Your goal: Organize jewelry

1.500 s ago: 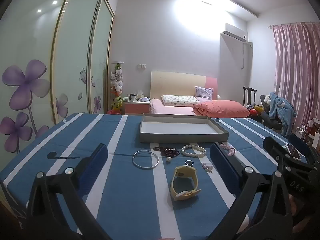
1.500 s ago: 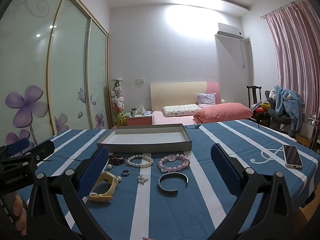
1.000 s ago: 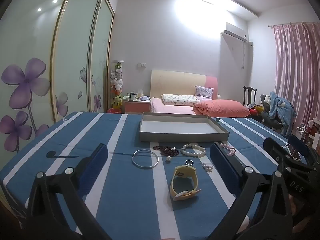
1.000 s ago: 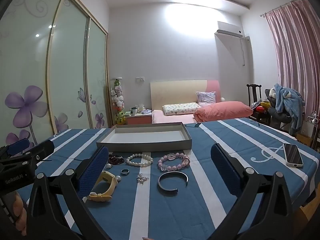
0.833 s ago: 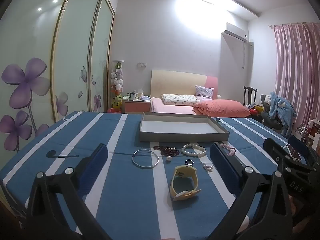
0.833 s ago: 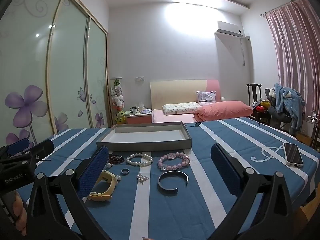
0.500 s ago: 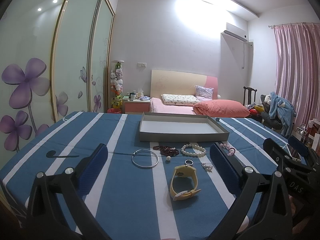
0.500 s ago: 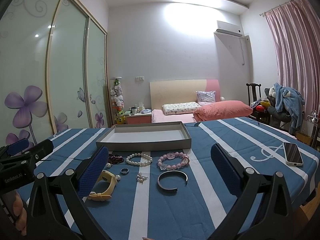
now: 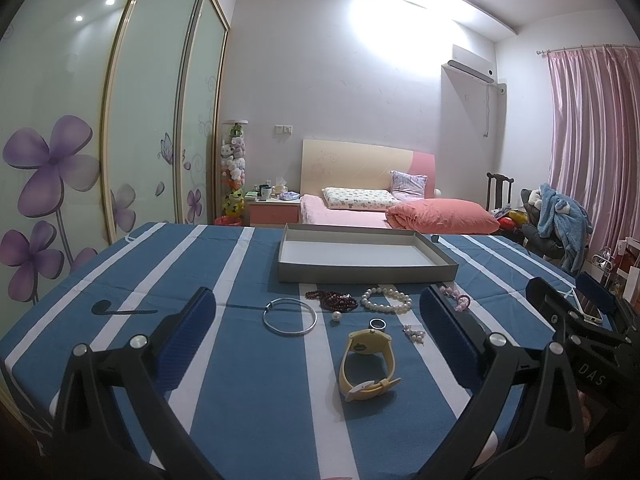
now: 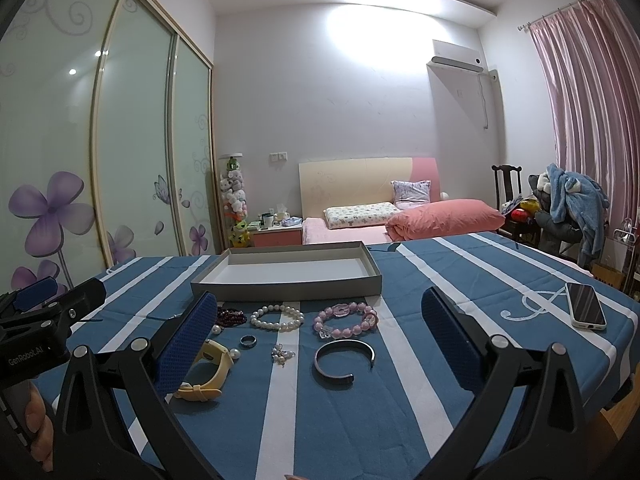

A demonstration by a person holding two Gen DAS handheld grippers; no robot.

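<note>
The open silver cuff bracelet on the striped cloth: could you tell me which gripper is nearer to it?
Right. The silver cuff lies just ahead between the right gripper's open fingers; the left gripper sits further left, facing the yellow watch.

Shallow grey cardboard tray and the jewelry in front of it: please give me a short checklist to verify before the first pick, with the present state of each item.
1. Shallow grey cardboard tray has free space inside: ok.
2. Left gripper open and holding nothing: ok.
3. Right gripper open and holding nothing: ok.
4. Open dark metal cuff bangle lies apart from other pieces: ok.
5. Yellow wristwatch unobstructed in the left wrist view: ok.
6. Dark red bead strand free of tangles: cannot tell.
</note>
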